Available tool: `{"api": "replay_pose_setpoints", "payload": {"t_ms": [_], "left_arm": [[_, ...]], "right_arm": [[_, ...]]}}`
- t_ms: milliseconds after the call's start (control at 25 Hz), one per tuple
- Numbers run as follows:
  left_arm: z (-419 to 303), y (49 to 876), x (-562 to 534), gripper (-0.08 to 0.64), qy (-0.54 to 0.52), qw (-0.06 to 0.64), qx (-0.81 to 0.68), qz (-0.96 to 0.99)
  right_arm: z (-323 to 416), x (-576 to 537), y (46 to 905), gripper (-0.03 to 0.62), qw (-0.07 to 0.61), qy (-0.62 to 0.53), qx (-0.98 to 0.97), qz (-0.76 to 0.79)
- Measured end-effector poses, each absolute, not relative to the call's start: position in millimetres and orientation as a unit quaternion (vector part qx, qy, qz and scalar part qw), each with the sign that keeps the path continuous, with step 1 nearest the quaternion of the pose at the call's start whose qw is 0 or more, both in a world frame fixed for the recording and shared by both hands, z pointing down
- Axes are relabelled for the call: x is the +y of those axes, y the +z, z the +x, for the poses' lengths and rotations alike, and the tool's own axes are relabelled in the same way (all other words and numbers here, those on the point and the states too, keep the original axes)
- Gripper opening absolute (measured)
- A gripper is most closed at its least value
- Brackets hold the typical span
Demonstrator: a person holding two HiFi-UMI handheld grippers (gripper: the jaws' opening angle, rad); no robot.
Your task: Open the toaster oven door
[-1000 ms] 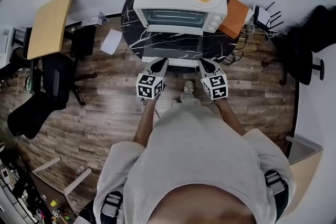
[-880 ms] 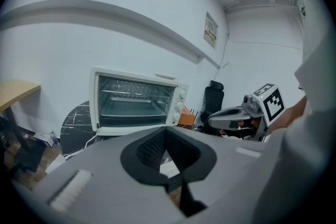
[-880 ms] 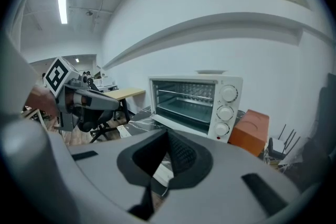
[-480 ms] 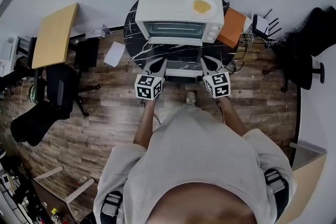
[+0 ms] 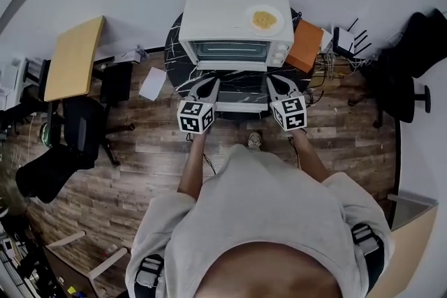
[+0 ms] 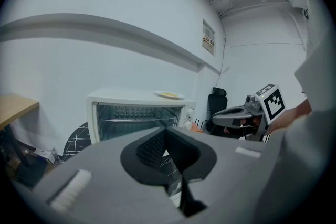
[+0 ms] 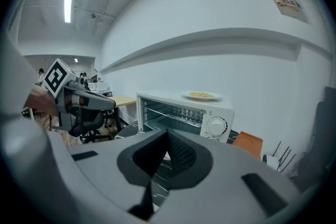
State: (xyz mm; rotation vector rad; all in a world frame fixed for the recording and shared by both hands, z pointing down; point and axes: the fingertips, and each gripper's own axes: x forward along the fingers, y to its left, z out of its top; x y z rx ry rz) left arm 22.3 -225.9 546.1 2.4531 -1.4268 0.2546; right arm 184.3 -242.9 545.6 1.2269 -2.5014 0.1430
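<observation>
The wooden floor (image 5: 140, 150) runs under everything; on it, against the white wall, stands a round black marbled bench (image 5: 174, 56); the white toaster oven (image 5: 223, 14) sits on that bench and fills most of it. Its door (image 5: 237, 95) is already down, folded flat toward the person, and both gripper views look straight into the open cavity with its wire rack. An orange box (image 5: 306, 45) lies just beside the oven's right end; a small plate (image 5: 264, 19) of yellow food rests on the oven's roof, above the knobs.

The person stands facing the oven with both arms out. The left gripper (image 5: 207, 85) points at the left front corner of the lowered door, the right gripper (image 5: 276, 84) at the right front corner; the door lies between the two. From above I cannot tell whether either tip touches it. Both pairs of jaws are closed, pad against pad, with nothing between them; in each gripper view the oven stands beyond the tips, apart from them.
</observation>
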Motion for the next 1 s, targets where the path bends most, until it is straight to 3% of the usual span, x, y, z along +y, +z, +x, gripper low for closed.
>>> {"api": "replay_pose_setpoints", "payload": {"t_ms": [1000], "left_arm": [[27.7,546.0,-237.3,0.009,0.087,0.154,-0.489,0.854]], "right_arm": [[184.0,-244.9,558.5,0.012,0.186,0.064,-0.882,0.427]]}}
